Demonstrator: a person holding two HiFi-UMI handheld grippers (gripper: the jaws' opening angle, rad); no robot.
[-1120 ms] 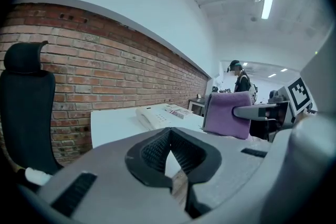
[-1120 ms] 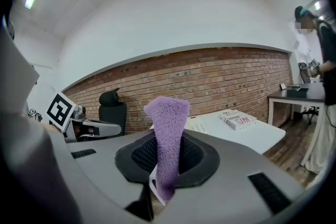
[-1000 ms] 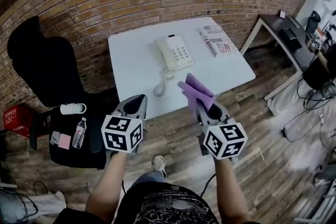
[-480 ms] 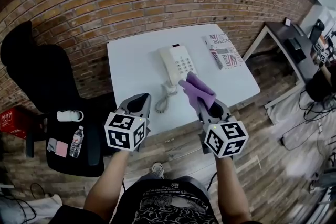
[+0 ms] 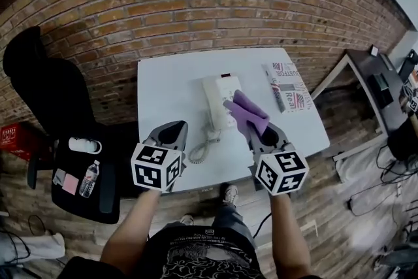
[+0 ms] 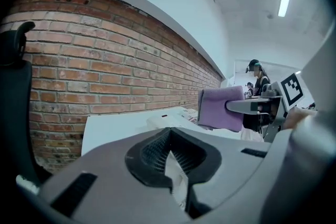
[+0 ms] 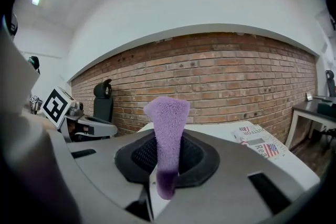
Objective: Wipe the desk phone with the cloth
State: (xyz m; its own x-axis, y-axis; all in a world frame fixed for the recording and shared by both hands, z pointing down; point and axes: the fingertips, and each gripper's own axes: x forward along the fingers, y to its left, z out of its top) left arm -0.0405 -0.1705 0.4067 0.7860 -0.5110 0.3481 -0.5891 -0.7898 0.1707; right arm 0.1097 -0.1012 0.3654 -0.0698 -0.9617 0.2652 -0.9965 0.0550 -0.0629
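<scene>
- Head view: the white table (image 5: 170, 82) stood against the brick wall (image 5: 196, 3), and the desk phone (image 5: 221, 101) sat near its middle with the coiled cord (image 5: 202, 144) trailing off its near left corner.
- A folded newspaper (image 5: 287, 87) lay to the phone's right, apart from it.
- The right gripper (image 5: 260, 134) was clamped on the purple cloth (image 5: 247, 114), which stuck out ahead of the jaws and overlapped the phone's near right corner. Whether the cloth touched the phone could not be told from up here.
- The left gripper (image 5: 168, 135) hovered over the table's near edge, just left of the cord, jaws together and carrying nothing.
- Off to the left stood a black office chair (image 5: 46, 95), with a water bottle (image 5: 87, 180) lying on its seat.
- Left gripper view: the left gripper (image 6: 169, 157) had its jaws closed, pads meeting in a narrow V with nothing between them.
- Beyond them the table (image 6: 115, 126) ran towards the wall, with the phone (image 6: 170, 118) low on it. To the right, the cloth (image 6: 220, 107) hung from the right gripper (image 6: 252, 106), near the phone.
- A person (image 6: 257, 73) stood far back in the room.
- Right gripper view: the right gripper (image 7: 167, 165) held the cloth (image 7: 168, 128) pinched between its pads, the fuzzy purple strip standing up from the jaws.
- The newspaper (image 7: 260, 144) showed on the table at right, the left gripper (image 7: 92, 126) at left, and the chair (image 7: 103, 99) behind it by the wall.
</scene>
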